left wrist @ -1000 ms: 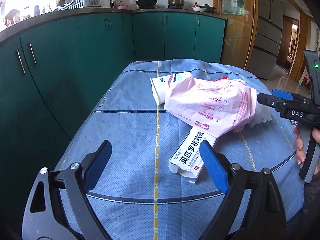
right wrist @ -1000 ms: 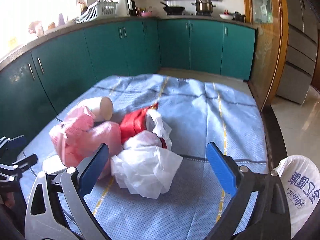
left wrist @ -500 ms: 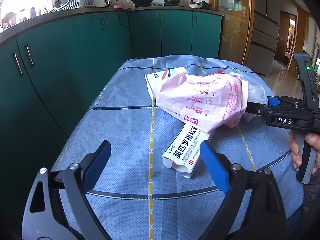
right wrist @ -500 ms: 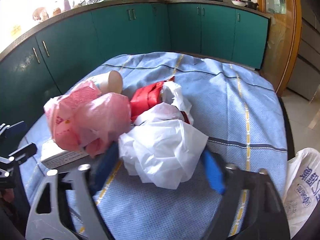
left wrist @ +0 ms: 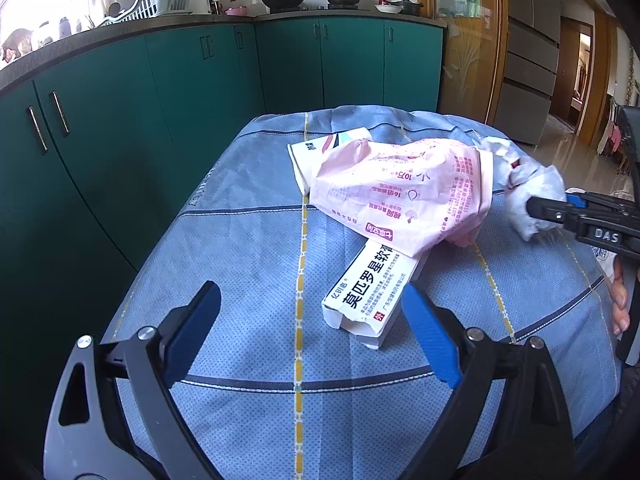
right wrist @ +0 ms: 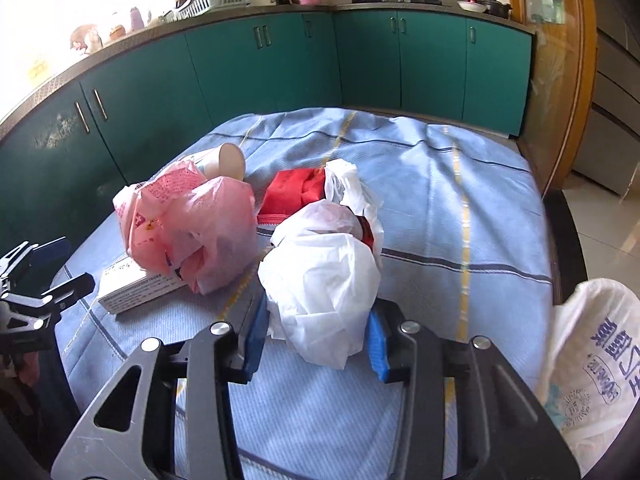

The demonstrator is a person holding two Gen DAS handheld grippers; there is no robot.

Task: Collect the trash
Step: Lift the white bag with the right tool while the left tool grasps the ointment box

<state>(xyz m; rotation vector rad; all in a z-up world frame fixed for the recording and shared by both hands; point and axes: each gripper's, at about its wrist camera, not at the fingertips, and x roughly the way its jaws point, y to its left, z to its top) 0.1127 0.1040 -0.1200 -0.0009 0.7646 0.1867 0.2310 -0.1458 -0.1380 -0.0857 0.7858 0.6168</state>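
Trash lies on a table under a blue cloth. My right gripper is shut on a crumpled white plastic bag, which also shows in the left wrist view. A pink plastic bag lies over a white medicine box; both show in the right wrist view, bag and box. A paper cup lies on its side behind them. A red wrapper sits behind the white bag. My left gripper is open and empty, just short of the box.
Green kitchen cabinets curve round the far and left sides. A white printed bag hangs at the table's right edge. The table's dark rim shows on the right. A fridge and doorway stand at the far right.
My right gripper moved forward onto the white bag and closed on it. My left gripper stayed open and shifted slightly.
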